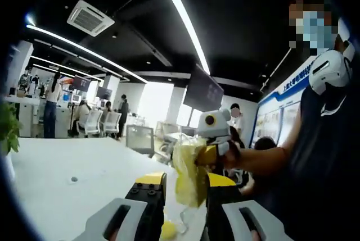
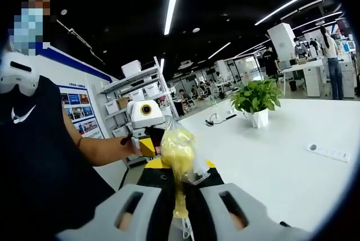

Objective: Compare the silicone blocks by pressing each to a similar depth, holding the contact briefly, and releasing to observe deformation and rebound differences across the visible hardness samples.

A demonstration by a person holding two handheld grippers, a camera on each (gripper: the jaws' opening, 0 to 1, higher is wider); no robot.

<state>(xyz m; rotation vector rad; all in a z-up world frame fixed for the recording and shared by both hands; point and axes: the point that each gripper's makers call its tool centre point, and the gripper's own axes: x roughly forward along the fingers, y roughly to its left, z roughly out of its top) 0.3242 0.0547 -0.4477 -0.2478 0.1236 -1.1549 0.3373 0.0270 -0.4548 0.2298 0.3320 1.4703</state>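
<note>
A clear plastic bag with a yellow lump inside hangs in the air between the two grippers, which face each other. My right gripper is shut on the bag, its jaws nearly together. In the left gripper view that gripper comes in from the right in a person's hand and pinches the bag's upper part. My left gripper is open, one jaw on each side of the bag, with a small gap on the left. The right gripper view shows the left gripper beside the bag.
Below lies a white table with a small grey spot. A potted plant and a power strip are on the table. A person in a dark shirt stands close. Shelves are behind.
</note>
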